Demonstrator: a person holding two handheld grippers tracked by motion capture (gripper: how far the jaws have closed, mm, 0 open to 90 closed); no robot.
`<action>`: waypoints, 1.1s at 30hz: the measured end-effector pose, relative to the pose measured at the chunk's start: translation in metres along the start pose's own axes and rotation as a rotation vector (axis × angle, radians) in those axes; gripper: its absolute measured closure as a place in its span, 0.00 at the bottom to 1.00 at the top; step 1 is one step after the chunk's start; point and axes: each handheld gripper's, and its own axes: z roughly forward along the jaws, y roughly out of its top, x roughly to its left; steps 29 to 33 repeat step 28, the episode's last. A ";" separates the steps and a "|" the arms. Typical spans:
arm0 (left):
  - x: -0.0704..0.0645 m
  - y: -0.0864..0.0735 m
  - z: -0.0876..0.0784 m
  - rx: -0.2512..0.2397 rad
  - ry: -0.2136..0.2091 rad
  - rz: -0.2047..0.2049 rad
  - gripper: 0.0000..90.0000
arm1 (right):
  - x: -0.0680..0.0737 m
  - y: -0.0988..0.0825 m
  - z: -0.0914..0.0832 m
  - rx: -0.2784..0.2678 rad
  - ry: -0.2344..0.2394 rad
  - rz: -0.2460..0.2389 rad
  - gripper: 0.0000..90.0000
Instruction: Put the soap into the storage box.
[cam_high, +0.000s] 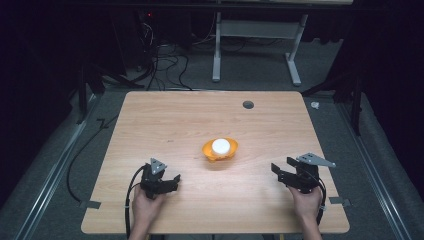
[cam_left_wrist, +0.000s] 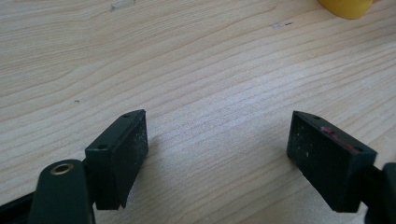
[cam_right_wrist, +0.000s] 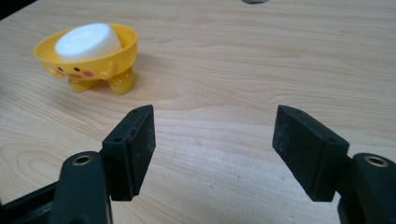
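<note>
A yellow duck-faced bowl (cam_high: 220, 151) stands on small feet near the middle of the wooden table (cam_high: 175, 115), with a white round puck (cam_high: 220, 145) resting in it. From the right gripper view the bowl (cam_right_wrist: 119, 51) and white puck (cam_right_wrist: 88, 41) sit far off at upper left. My left gripper (cam_high: 170, 181) rests low at the table's front left, open with nothing between its jaws (cam_left_wrist: 217, 144). My right gripper (cam_high: 282, 170) hovers at the front right, also open and empty (cam_right_wrist: 215, 140). A yellow edge of the bowl (cam_left_wrist: 345, 7) peeks in at the top right of the left gripper view.
A dark round cable hole (cam_high: 248, 104) sits near the table's far edge. Black cables (cam_high: 75, 165) trail on the floor to the left, and a white desk frame (cam_high: 260, 30) stands beyond the table.
</note>
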 end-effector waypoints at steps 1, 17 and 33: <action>0.000 0.000 0.000 0.000 0.000 0.000 0.23 | 0.000 -0.001 0.002 0.005 -0.002 -0.001 0.34; 0.000 0.000 0.000 0.000 0.000 0.000 0.23 | 0.008 -0.018 0.033 0.150 -0.065 -0.063 0.31; 0.000 0.000 0.000 0.000 0.001 -0.001 0.23 | 0.013 -0.029 0.045 0.176 -0.089 -0.110 0.27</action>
